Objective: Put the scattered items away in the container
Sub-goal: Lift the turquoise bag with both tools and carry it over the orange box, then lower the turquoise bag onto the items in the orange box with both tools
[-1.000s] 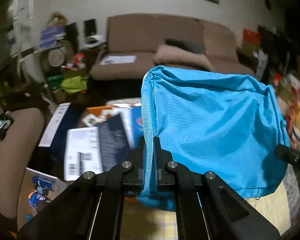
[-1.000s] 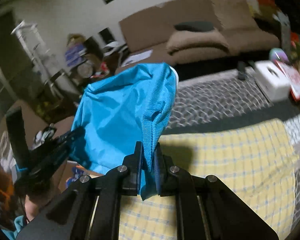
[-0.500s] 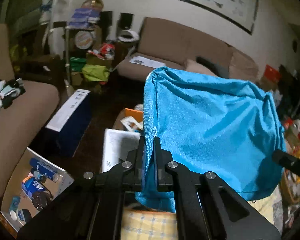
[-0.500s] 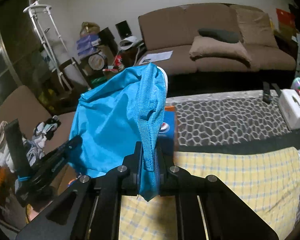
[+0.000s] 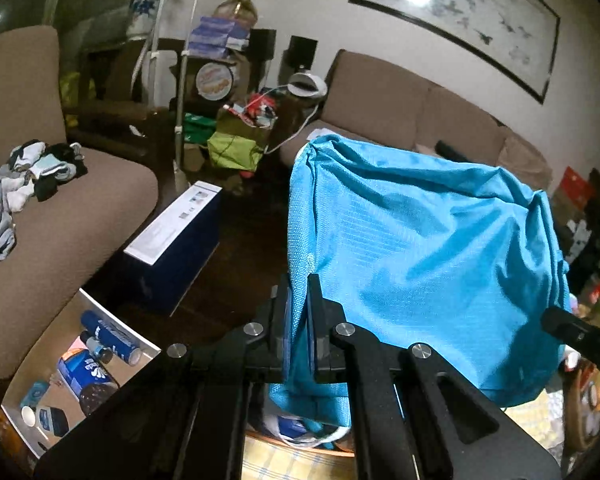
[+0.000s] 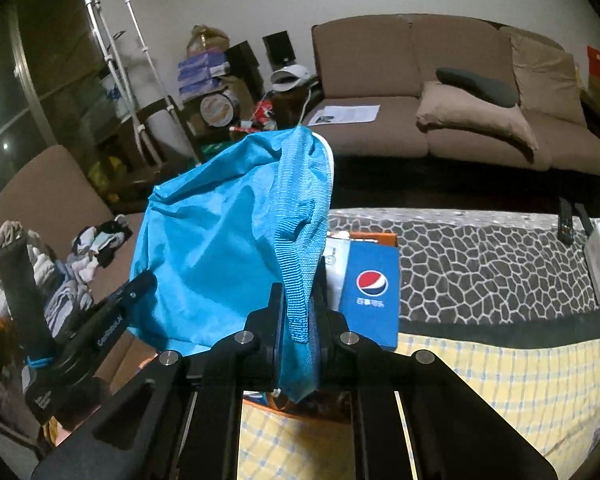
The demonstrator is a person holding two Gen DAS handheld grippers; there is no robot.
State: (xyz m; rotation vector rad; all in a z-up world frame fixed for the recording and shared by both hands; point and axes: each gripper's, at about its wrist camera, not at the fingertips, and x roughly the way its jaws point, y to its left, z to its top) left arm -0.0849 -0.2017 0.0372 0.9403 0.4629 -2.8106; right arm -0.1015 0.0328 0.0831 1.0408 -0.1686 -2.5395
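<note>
Fabric is what you are dealing with: the blue bag is thin, light nylon that folds and billows, so it will not hold any shape you do not give it. You have it held up in the air between both tools. Your left gripper is closed tight on one hemmed edge, and your right gripper is clamped on the woven strap at the other side; both jaws are nearly together with only cloth between them. Those stitched edges look like the best places to hold, since the smooth panel would likely slip out of a pinch.

Judging by the sag in the middle, nothing heavy is inside, so expect it to swing with any quick move.

Below and left of the bag, the left wrist view shows an open cardboard box with cans and small packets in it, beside the dark blue carton. The armchair with its socks crowds that side. In the right wrist view, the yellow checked cloth and the Pepsi box lie under you, with free room toward the sofa
</note>
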